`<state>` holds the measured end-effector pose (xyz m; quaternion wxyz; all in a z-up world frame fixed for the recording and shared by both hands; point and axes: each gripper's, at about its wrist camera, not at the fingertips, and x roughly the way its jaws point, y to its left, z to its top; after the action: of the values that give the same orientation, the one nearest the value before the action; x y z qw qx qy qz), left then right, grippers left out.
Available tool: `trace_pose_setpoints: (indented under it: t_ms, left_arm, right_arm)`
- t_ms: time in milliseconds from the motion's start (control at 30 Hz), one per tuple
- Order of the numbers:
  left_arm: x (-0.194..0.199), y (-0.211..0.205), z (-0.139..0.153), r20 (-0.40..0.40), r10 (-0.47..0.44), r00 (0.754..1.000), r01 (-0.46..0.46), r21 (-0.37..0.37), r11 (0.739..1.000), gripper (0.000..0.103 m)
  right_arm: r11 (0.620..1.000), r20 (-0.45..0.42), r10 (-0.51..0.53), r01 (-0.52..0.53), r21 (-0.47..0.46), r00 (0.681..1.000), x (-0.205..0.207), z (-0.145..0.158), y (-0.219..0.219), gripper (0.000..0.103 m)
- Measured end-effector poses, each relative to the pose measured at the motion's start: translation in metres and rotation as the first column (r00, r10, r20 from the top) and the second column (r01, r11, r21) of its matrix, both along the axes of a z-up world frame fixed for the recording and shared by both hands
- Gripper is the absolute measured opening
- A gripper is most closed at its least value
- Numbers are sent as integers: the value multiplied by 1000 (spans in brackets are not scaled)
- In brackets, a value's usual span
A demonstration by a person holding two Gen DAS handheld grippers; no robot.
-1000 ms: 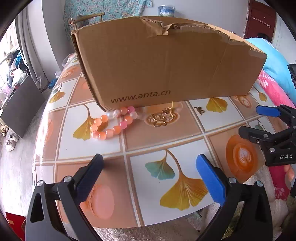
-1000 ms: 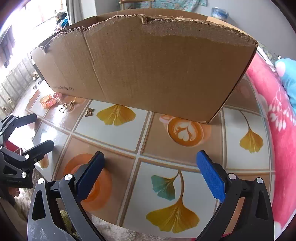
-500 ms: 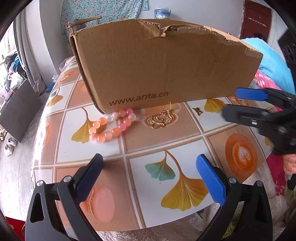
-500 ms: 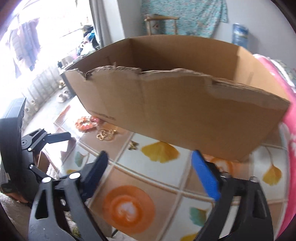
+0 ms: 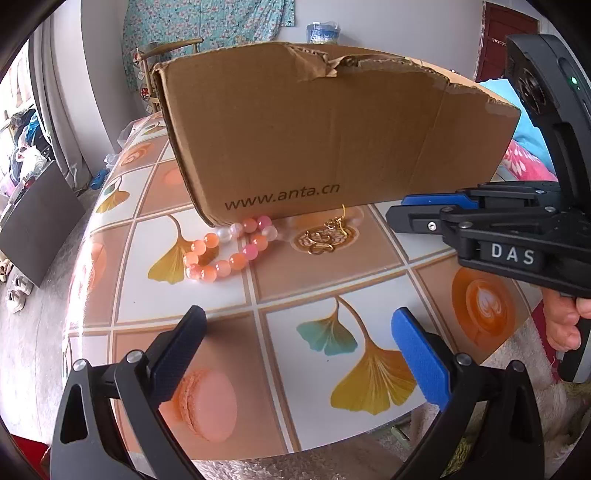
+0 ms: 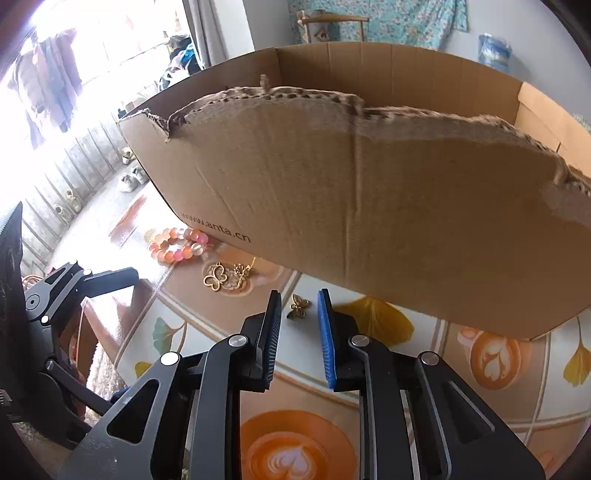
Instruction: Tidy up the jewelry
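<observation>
A pink and orange bead bracelet [image 5: 229, 251] lies on the patterned table [image 5: 177, 295] against the torn cardboard box [image 5: 332, 140]. Beside it rests a gold butterfly pendant with a chain [image 5: 325, 238]. My left gripper [image 5: 299, 354] hovers open over the near table edge, holding nothing. In the right wrist view a small gold butterfly charm [image 6: 300, 307] lies on the table, showing in the narrow gap at the tips of my right gripper [image 6: 300, 325]. Its jaws are closing and I see no pad pressing on the charm. In the left wrist view the right gripper [image 5: 406, 210] hides the charm.
The box's tall front wall [image 6: 369, 221] rises just behind the jewelry. A hand [image 5: 565, 325] holds the right gripper's handle. A pink blanket [image 5: 524, 158] lies to the right, with a wooden chair [image 5: 173, 48] and a water jug [image 5: 323, 31] behind the box. Shoes [image 5: 16, 291] sit on the floor at left.
My right gripper has swung in from the right toward the small butterfly charm, and its jaws have narrowed from wide to a slim gap. The left gripper has stayed put.
</observation>
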<state>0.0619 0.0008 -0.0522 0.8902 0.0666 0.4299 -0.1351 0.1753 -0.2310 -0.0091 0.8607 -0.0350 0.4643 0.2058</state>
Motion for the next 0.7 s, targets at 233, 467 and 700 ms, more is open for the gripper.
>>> trace_pose_setpoints:
  t_ms: [233, 467, 700]
  left_arm:
    - [0, 4, 0, 7, 1, 1000, -1, -2, 1000, 99]
    - [0, 6, 0, 10, 2, 1000, -2, -1, 1000, 99]
    - [3, 4, 5, 41, 11, 999, -11, -2, 1000, 90]
  right_arm:
    - [998, 19, 18, -17, -68, 1000, 1, -4, 18, 6]
    - [999, 0, -3, 3, -38, 1000, -6, 2, -3, 5]
    - [998, 3, -49, 49, -42, 999, -17, -2, -34, 5]
